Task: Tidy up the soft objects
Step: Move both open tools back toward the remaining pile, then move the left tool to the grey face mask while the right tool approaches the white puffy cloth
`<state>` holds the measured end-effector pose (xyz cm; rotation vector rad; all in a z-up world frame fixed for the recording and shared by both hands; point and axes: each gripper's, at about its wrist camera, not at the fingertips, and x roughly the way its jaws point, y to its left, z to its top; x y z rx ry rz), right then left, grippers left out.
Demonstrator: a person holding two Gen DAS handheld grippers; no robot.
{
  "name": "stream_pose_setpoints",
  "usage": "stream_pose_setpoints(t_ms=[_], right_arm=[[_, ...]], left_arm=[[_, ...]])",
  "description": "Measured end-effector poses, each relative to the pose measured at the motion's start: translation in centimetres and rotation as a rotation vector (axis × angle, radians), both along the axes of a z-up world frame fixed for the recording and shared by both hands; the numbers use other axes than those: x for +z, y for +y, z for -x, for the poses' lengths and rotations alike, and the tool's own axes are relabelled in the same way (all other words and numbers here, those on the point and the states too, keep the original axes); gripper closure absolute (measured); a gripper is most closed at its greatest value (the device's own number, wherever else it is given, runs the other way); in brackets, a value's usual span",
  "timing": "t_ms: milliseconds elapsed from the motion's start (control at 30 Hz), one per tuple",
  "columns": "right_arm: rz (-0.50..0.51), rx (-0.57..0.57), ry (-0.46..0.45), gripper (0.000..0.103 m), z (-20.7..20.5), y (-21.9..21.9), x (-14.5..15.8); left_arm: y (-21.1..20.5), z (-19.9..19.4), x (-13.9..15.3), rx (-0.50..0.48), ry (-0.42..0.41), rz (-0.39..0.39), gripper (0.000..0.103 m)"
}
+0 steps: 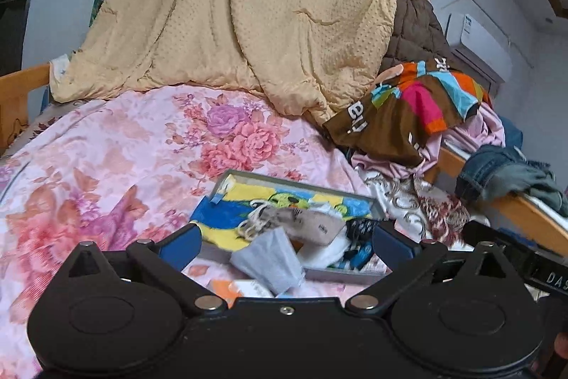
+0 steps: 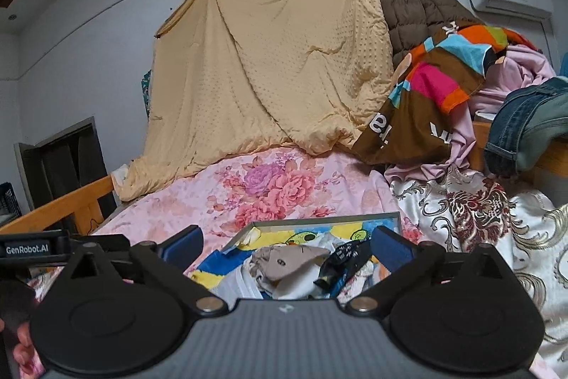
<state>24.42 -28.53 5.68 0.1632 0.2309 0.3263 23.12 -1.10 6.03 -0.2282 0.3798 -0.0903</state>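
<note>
Both grippers stand with jaws spread wide and nothing between the pads. The left gripper (image 1: 287,245) hangs above the near end of a shallow grey tray (image 1: 248,174) that lies on the pink floral bedspread (image 1: 117,151). The right gripper (image 2: 287,245) hangs over the same tray (image 2: 330,220) from the other side.

The tray holds a blue and yellow cartoon towel (image 1: 227,214), a beige cloth item (image 1: 312,226), a pale grey folded cloth (image 1: 271,260) that overhangs the near rim, and a dark printed piece (image 2: 342,254). The items overlap, and each gripper body cuts off the tray's near edge, so a full count cannot be made.

A tan quilt (image 1: 248,13) hangs over the head of the bed. Right of it lies a heap: a brown padded jacket (image 1: 415,34), a multicoloured garment (image 1: 419,98), and denim (image 1: 497,166) over the wooden bed rail (image 1: 525,212). What lies beneath the heap is hidden.
</note>
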Motion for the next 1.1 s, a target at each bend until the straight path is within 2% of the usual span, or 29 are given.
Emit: stream_pose_setpoints(t_ms=[300, 500, 733, 900, 1100], right_arm=[[0.040, 0.044, -0.038, 0.000, 3.9, 0.8, -1.1], [0.129, 0.110, 0.046, 0.000, 4.6, 2.5, -2.5], [0.286, 0.180, 0.128, 0.000, 4.8, 5.8, -4.4], [0.343, 0.200, 0.204, 0.000, 4.1, 7.0, -5.8], [0.394, 0.211, 0.250, 0.000, 3.8, 7.8, -6.9]], left_arm=[[0.6, 3.0, -2.9, -0.042, 0.049, -0.090, 0.001], [0.8, 4.4, -5.2, -0.088, 0.099, -0.160, 0.001], [1.4, 4.7, -7.5, -0.125, 0.170, -0.204, 0.001], [1.8, 4.4, -8.6, -0.126, 0.199, -0.218, 0.001], [2.1, 4.4, -9.1, -0.134, 0.208, -0.237, 0.001]])
